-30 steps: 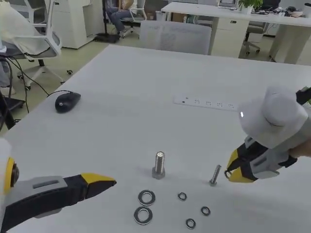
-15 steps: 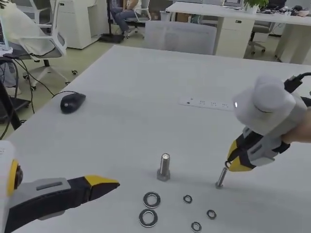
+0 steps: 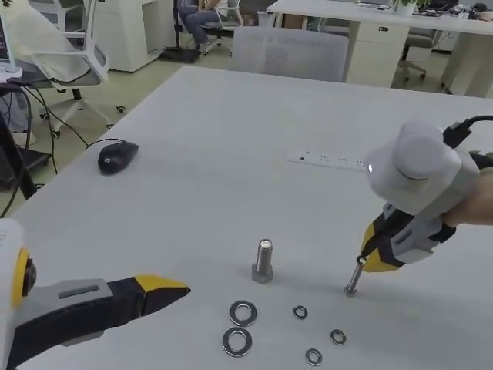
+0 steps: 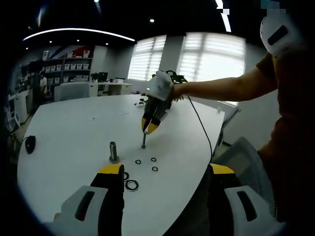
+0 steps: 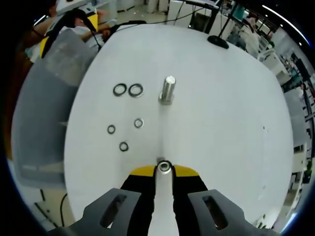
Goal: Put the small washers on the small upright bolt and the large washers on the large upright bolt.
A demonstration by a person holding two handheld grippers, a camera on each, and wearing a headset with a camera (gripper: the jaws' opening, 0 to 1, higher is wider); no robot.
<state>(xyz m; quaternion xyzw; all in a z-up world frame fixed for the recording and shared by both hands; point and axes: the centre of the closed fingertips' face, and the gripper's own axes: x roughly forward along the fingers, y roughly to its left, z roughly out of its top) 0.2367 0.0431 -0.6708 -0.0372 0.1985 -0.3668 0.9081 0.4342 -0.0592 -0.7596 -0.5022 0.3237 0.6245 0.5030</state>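
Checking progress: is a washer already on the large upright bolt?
No, the large bolt stands bare, and both large washers lie flat on the table in front of it.

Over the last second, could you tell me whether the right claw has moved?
Yes. The right claw, shut on a small washer, has shifted toward the large bolt, from beside the small bolt to its top.
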